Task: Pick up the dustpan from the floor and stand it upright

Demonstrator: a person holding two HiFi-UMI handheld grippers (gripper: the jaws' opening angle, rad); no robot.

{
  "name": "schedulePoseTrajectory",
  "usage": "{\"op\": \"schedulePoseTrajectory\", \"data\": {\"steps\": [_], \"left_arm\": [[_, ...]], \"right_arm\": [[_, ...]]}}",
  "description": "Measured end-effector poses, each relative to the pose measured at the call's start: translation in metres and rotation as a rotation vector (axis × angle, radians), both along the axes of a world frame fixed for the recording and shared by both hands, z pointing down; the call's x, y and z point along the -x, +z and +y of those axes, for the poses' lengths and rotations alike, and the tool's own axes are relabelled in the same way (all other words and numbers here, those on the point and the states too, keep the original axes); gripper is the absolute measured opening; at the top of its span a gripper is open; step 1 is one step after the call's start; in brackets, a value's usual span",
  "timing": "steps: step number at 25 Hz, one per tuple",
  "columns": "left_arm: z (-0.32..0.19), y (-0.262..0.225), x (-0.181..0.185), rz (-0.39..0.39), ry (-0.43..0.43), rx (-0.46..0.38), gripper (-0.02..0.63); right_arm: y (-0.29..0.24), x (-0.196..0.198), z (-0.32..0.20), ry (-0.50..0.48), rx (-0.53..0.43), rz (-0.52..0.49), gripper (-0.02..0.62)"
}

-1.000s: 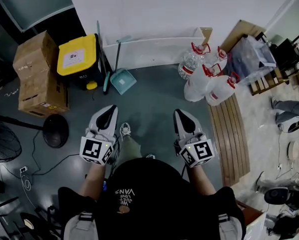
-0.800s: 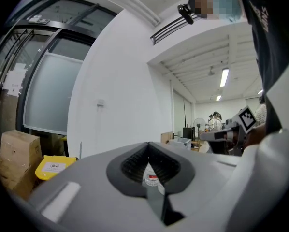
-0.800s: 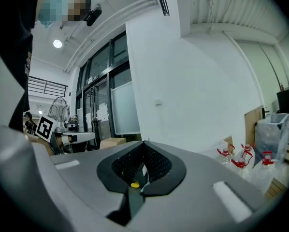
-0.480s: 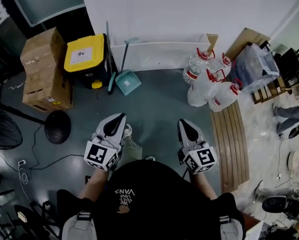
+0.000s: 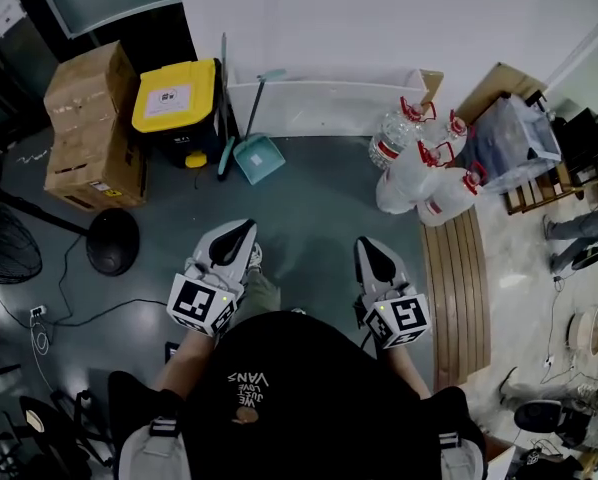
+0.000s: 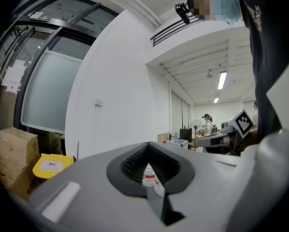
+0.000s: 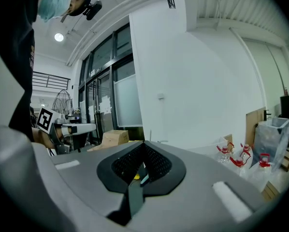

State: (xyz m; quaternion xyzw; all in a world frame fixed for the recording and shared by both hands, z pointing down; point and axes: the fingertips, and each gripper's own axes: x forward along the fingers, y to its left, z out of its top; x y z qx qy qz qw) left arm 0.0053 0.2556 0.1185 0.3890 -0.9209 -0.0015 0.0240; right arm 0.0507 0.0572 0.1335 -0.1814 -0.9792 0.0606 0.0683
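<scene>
The teal dustpan point(image 5: 258, 158) lies on the grey floor at the foot of a low white box, its long handle point(image 5: 265, 93) slanting up against that box. Both grippers hover well short of it, side by side over the floor in front of the person's body. The left gripper point(image 5: 234, 233) is shut and empty, and so is the right gripper point(image 5: 372, 253). In the left gripper view the jaws point(image 6: 149, 153) meet, with a water bottle point(image 6: 148, 175) showing through the slit. In the right gripper view the shut jaws point(image 7: 143, 151) hide most of the scene; a sliver of teal point(image 7: 144, 179) shows through.
A yellow-lidded black bin point(image 5: 177, 108) and stacked cardboard boxes point(image 5: 87, 128) stand left of the dustpan, with a dark stick point(image 5: 222, 108) leaning between. Several large water bottles point(image 5: 424, 173) cluster at the right beside a wooden bench point(image 5: 464, 288). A fan base point(image 5: 112, 241) and cables lie left.
The head view has drifted, so the bin, dustpan and bottles sit slightly further right in the picture. Both grippers stay shut and empty, holding much the same spot before the body.
</scene>
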Motion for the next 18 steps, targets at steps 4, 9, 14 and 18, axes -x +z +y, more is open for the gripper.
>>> {"op": "schedulePoseTrajectory", "data": {"steps": [4,9,14,18], "left_arm": [[0.004,0.004,0.005,0.006,-0.01,0.001,0.052],[0.001,0.003,0.015,0.009,-0.017,-0.005,0.052],[-0.004,0.006,0.025,0.023,-0.019,-0.01,0.052],[-0.012,0.004,0.035,0.02,-0.011,-0.011,0.052]], "right_arm": [[0.0,0.006,-0.001,0.004,-0.001,-0.003,0.002],[0.003,0.013,-0.006,0.009,0.001,0.006,0.002],[0.003,0.021,-0.011,0.012,-0.002,0.02,0.002],[0.002,0.03,-0.018,0.019,-0.003,0.027,0.002]]}}
